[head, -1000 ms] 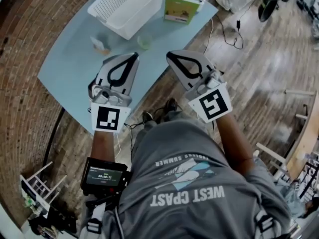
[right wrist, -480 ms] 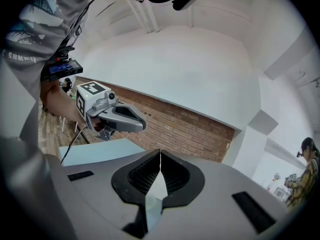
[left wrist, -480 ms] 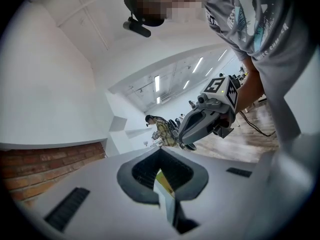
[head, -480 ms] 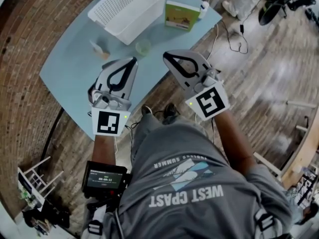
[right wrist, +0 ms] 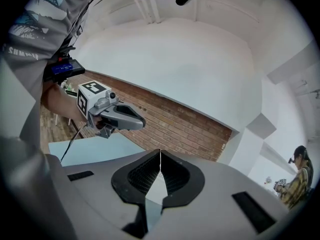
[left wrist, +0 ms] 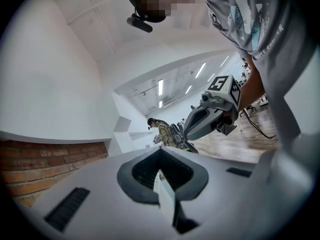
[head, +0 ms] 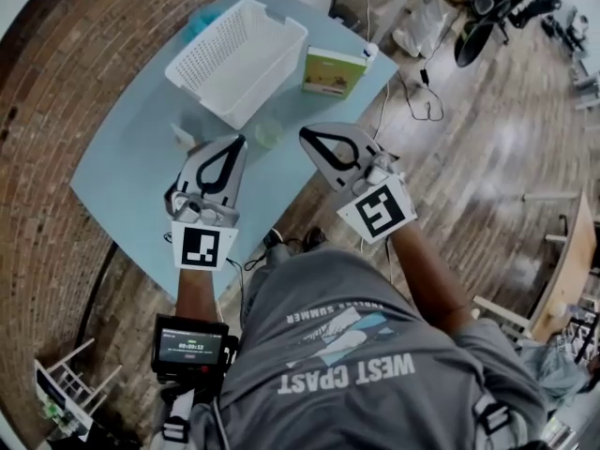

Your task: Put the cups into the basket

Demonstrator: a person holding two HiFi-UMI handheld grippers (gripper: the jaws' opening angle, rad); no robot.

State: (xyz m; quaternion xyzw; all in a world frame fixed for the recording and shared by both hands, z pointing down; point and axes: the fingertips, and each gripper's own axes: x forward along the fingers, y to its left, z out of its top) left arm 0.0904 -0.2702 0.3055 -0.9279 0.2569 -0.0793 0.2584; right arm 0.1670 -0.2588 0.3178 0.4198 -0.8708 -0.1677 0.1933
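Both your tongs have slid forward over the table (head: 127,162) toward the cups; the left tongs (head: 234,143) and right tongs (head: 307,136) are each pressed together on nothing. The greenish cup (head: 269,131) stands between their tips, and the small clear cup (head: 184,137) just left of the left pair, both on the near side of the basket (head: 265,81). They look thin, light and easily tipped, so grip each gently across its wall.

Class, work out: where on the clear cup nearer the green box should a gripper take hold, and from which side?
Probably across its round wall below the rim, coming level from the table's near edge: the cup seems upright, the basket stands close behind it, and that side is free.
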